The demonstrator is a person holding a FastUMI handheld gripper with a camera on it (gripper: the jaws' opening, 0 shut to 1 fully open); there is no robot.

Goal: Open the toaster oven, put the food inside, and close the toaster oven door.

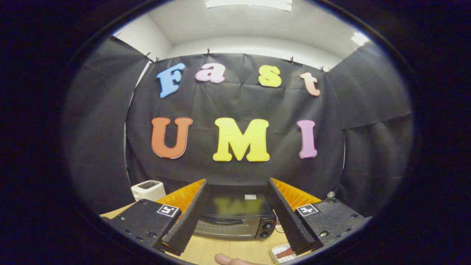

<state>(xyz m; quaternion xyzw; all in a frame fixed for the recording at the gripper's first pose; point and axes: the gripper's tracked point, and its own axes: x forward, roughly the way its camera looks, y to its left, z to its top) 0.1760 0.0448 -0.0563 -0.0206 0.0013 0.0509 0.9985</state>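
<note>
A black toaster oven (235, 217) stands on the wooden table (235, 250), its glass door shut and its handle across the top of the door. Two knobs (265, 229) sit on its right side. My gripper (237, 182) hovers above and in front of it, open wide, with nothing between the fingers; the oven shows in the gap between them. A small white tray with reddish-brown food (284, 253) lies on the table right of the oven, partly hidden behind the right finger (290, 217).
A white pop-up toaster (148, 190) stands at the back left of the table, beyond the left finger. A person's fingertip (230, 260) shows at the table's near edge. Black cloth walls close in the booth behind and beside the oven.
</note>
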